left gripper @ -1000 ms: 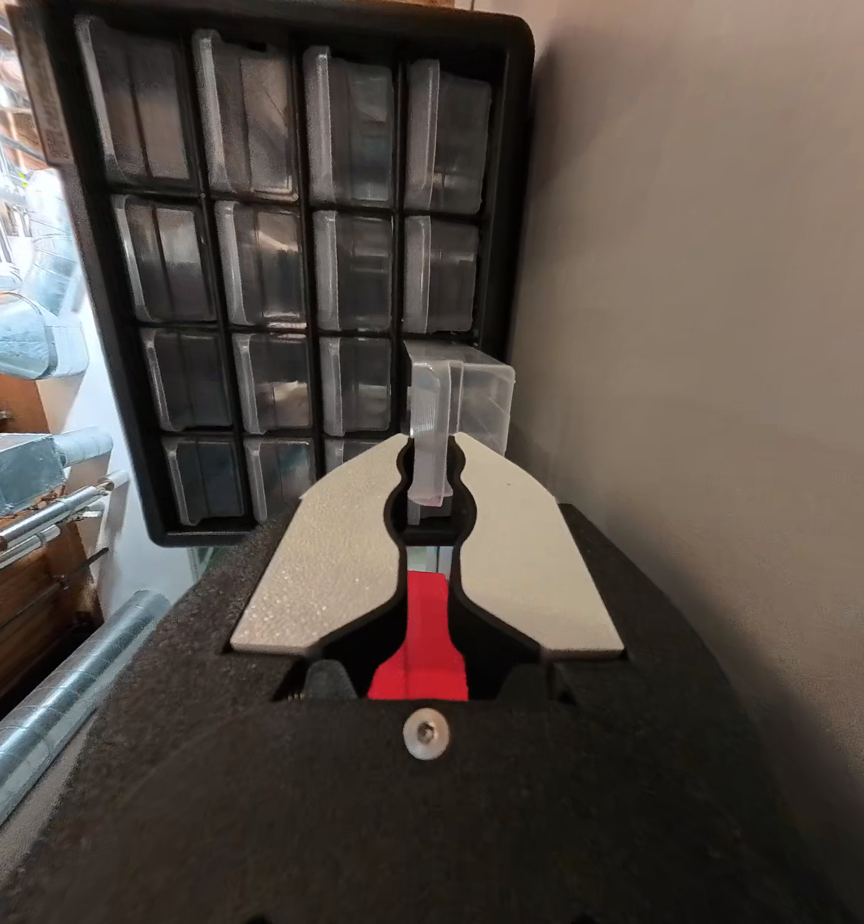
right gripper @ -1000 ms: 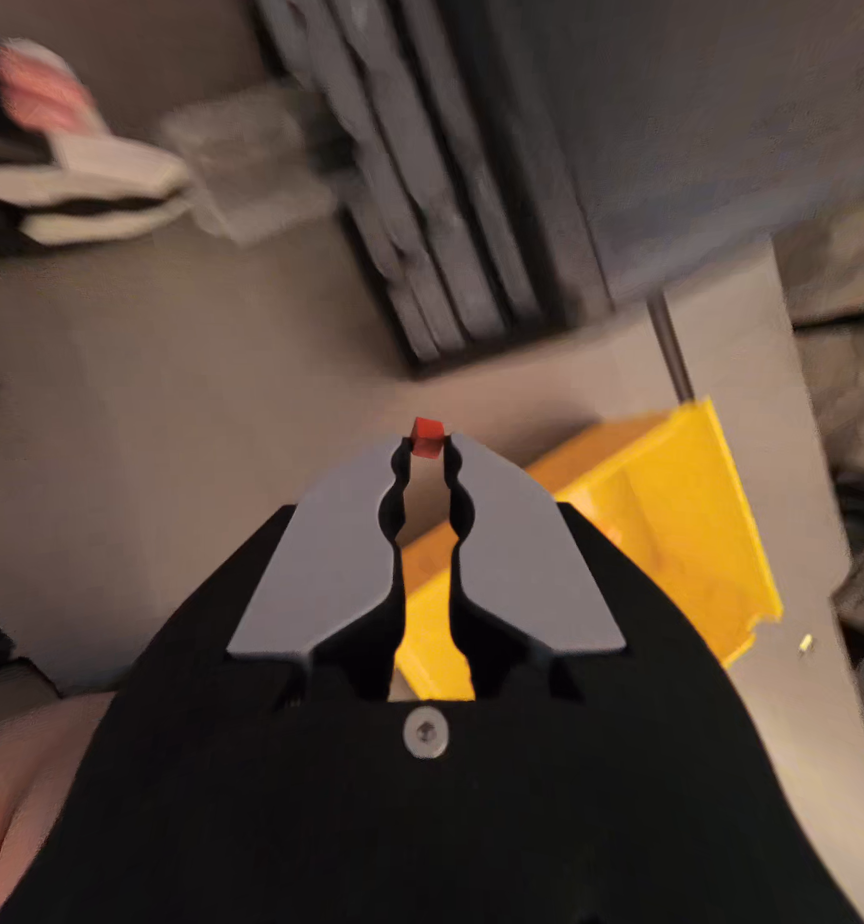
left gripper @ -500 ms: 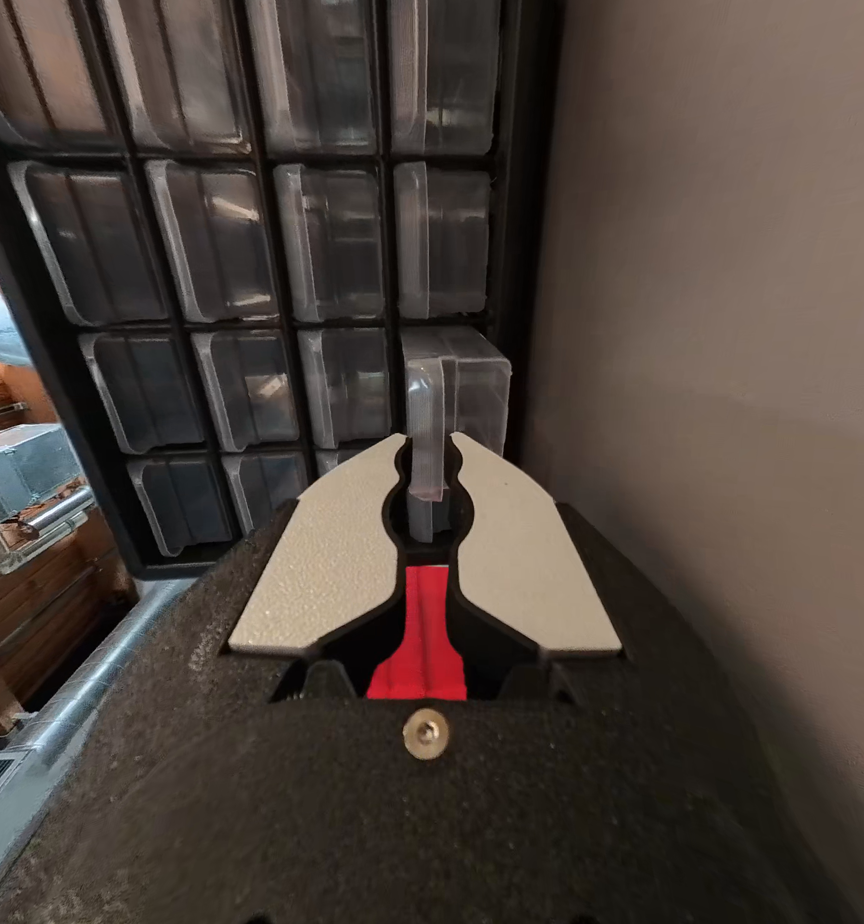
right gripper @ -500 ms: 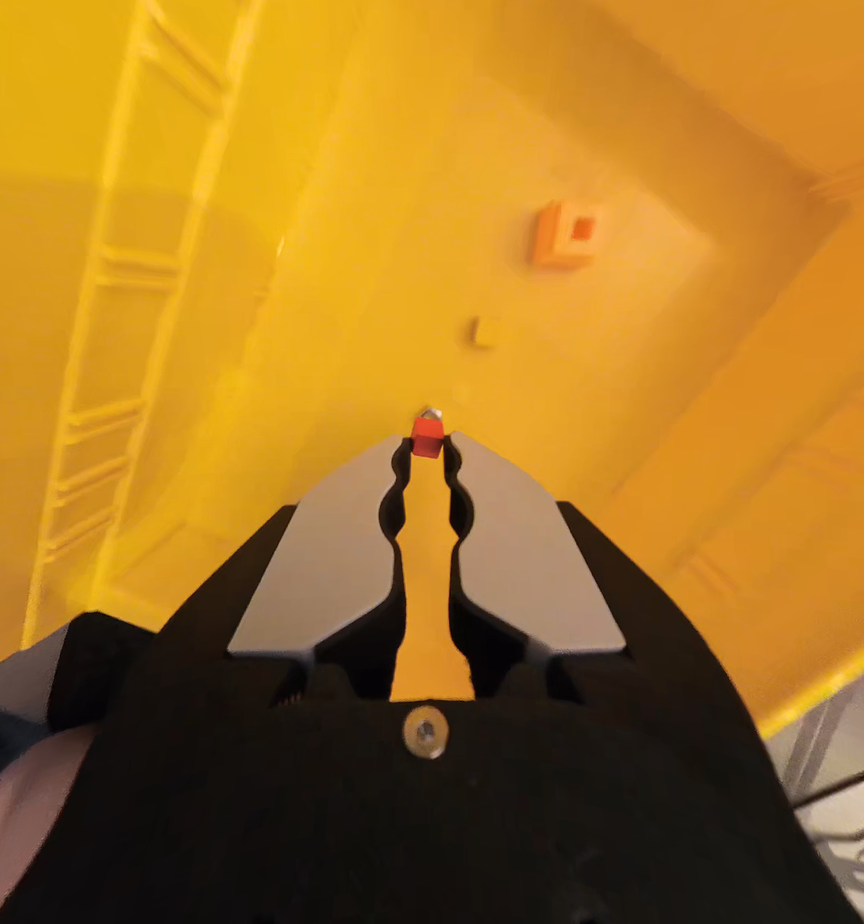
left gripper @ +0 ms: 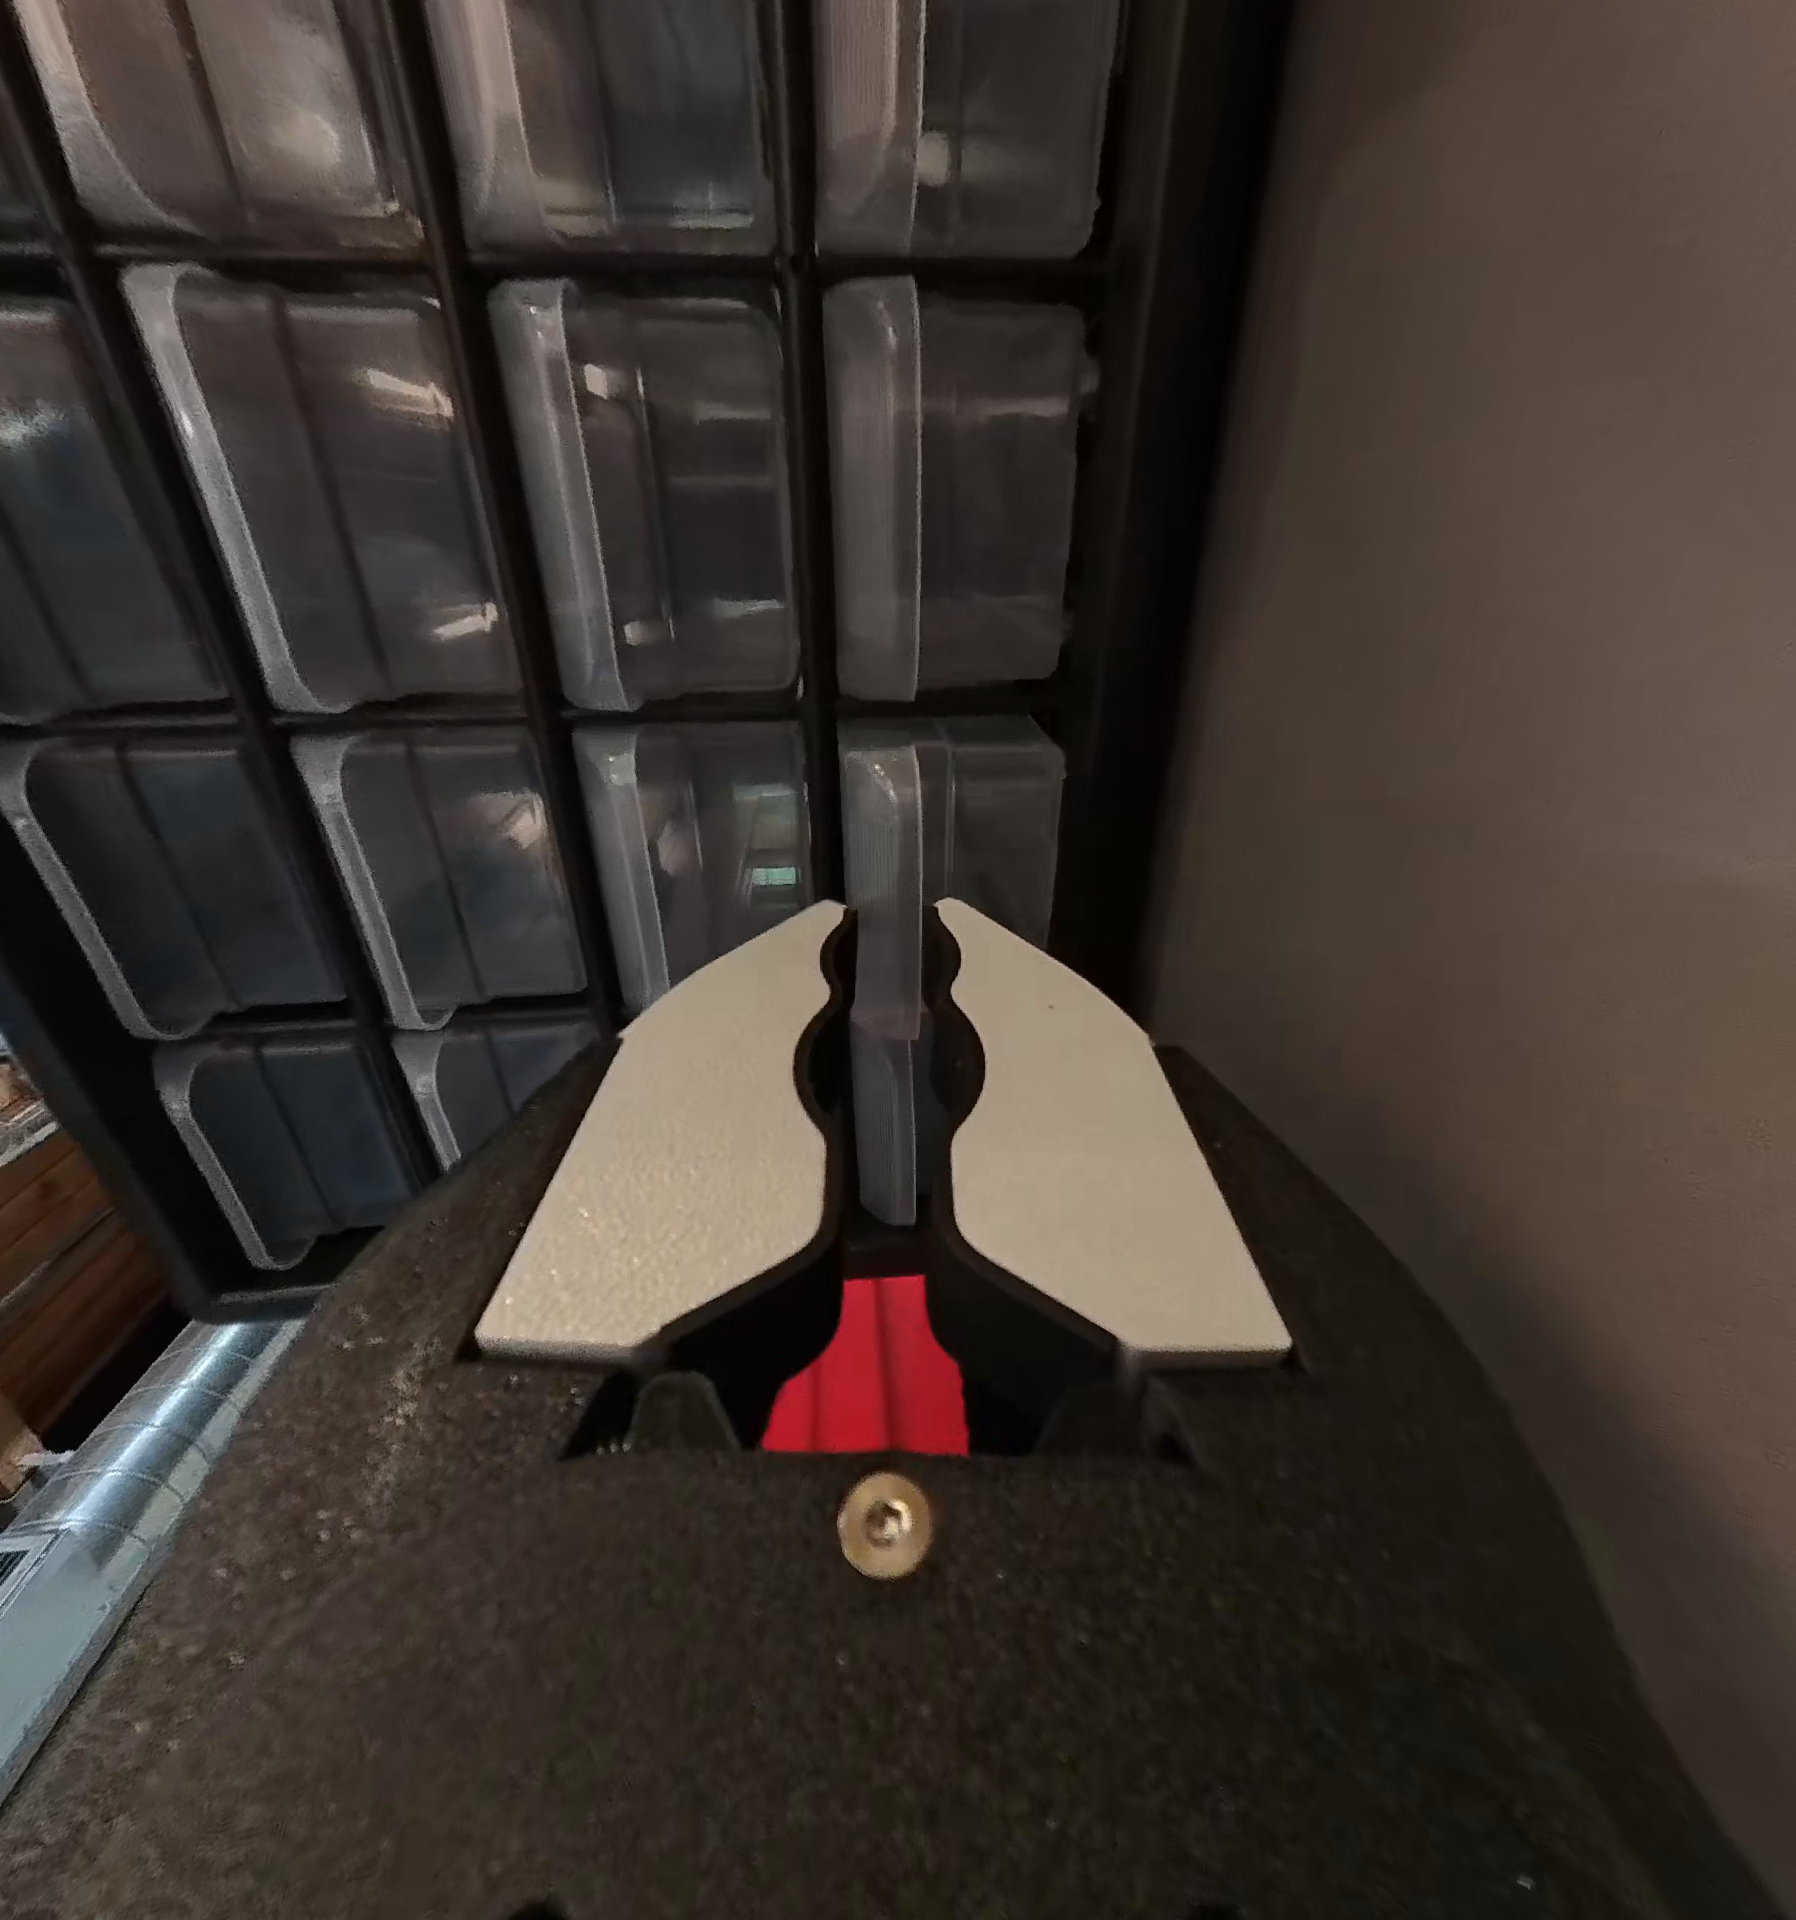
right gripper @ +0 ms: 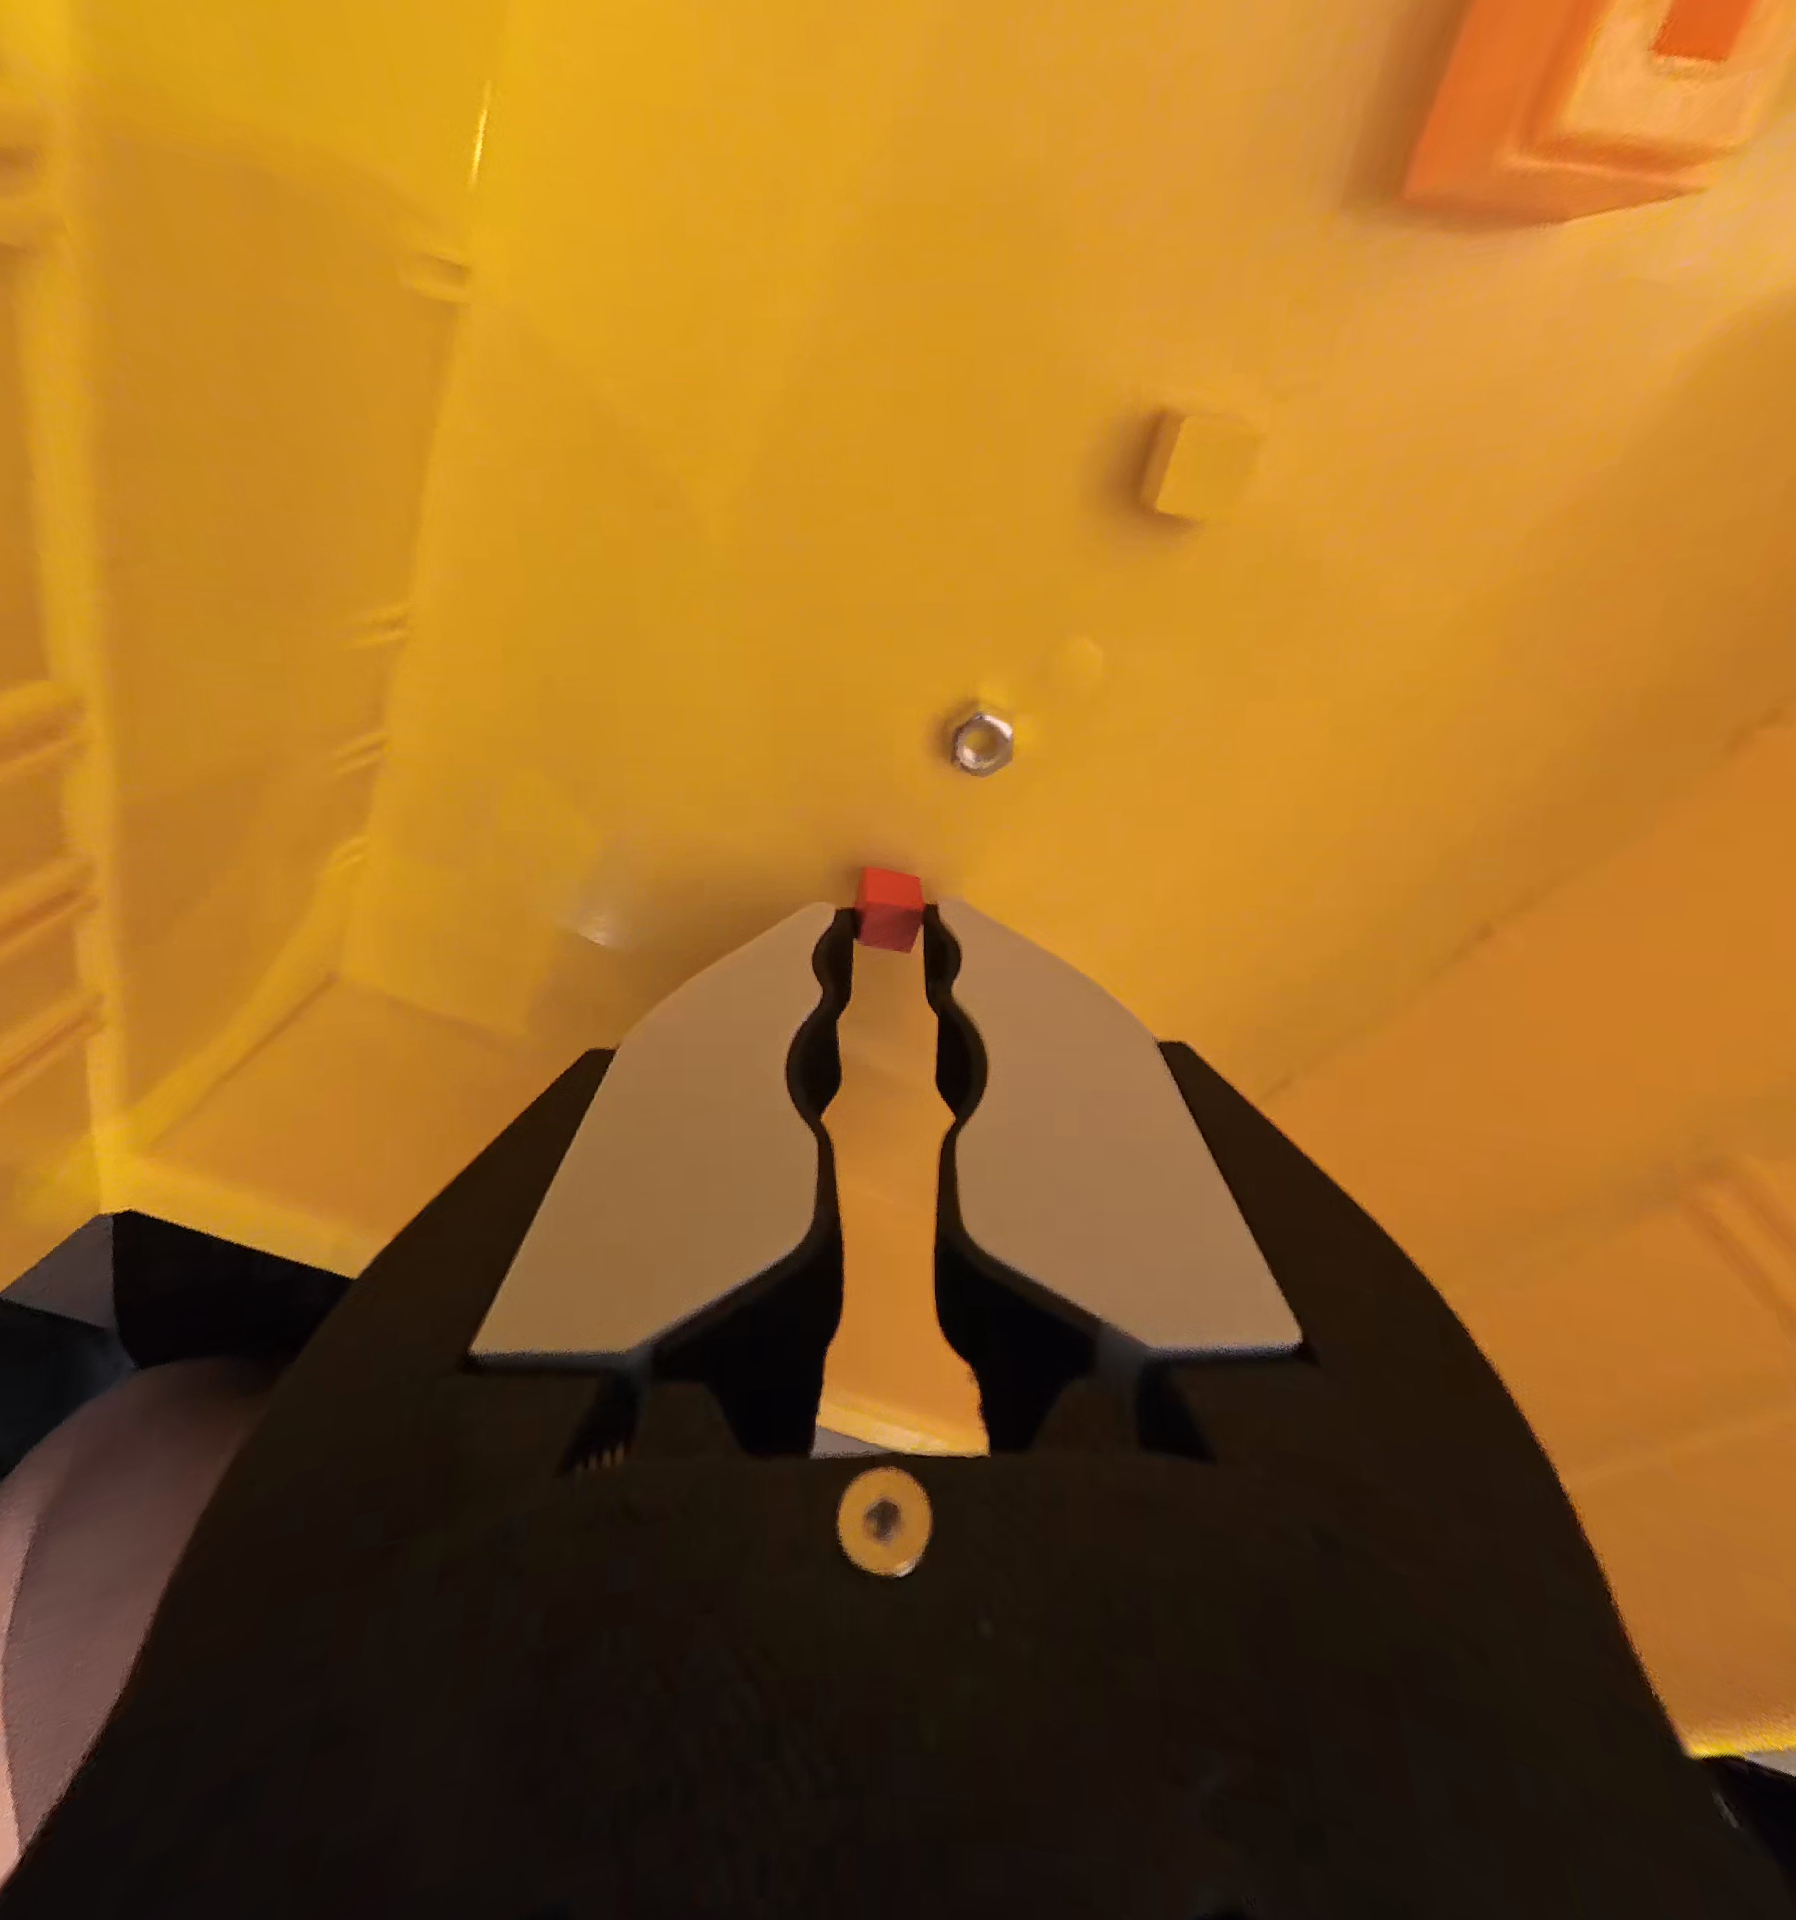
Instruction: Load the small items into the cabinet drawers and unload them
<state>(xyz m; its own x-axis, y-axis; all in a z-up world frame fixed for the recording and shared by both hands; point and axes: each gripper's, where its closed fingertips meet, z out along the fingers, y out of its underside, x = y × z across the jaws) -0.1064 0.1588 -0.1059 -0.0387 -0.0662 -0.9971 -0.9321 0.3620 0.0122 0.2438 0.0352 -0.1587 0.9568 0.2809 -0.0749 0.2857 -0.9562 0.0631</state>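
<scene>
Glossy yellow bin (right gripper: 665,520) surrounds right jaws pinching a red cube (right gripper: 888,922); left jaws clamp a clear drawer handle (left gripper: 883,935).

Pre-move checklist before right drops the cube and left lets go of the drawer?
1. Left gripper shut on the drawer handle: ok.
2. Drawer flush in the cabinet: looks pushed in; cannot tell if fully seated.
3. Right gripper shut on the red cube: ok, held at the very tips.
4. Cube inside the yellow bin: ok.
5. Drop spot free: not ok; a nut lies just ahead of the tips.
6. Gap between cube and bin floor: cannot tell.
</scene>
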